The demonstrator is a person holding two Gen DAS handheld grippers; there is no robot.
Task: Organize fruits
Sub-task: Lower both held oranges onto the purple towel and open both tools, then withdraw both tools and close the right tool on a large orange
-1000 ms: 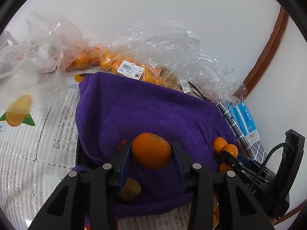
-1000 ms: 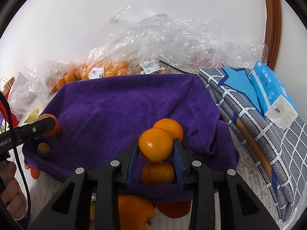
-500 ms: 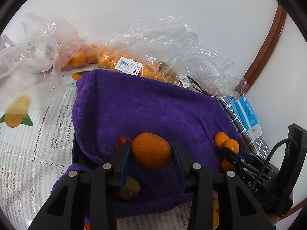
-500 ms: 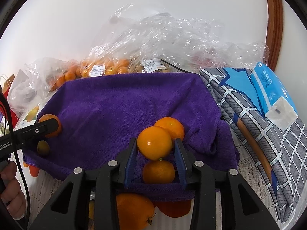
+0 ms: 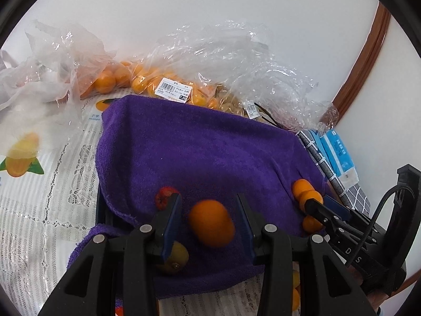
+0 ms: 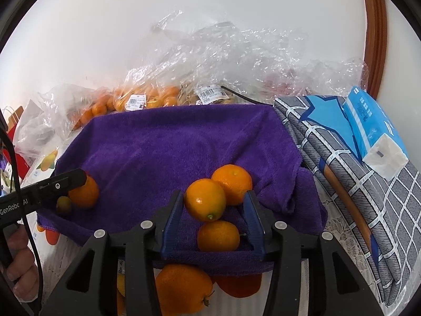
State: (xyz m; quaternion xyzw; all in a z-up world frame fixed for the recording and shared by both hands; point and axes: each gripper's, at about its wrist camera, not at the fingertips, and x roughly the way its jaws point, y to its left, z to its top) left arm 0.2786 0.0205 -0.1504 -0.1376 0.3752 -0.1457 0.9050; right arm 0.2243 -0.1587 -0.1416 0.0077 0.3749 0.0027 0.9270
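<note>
A purple towel lines a dark basket. My left gripper is open; a blurred orange sits loose between its fingers over the towel. A small red fruit and a green-yellow kiwi-like fruit lie beside the left finger. My right gripper is open; an orange rests between its fingers, clear of the right pad, with two more oranges on the towel. The left gripper's orange shows at left.
Clear plastic bags of small oranges lie behind the basket against the white wall. A folded grey checked cloth with a blue tissue pack lies to the right. Loose oranges lie in front of the basket.
Both grippers have opened. The left one's orange has dropped free and blurs toward the towel. The right one's orange has settled lower between the spread fingers.
</note>
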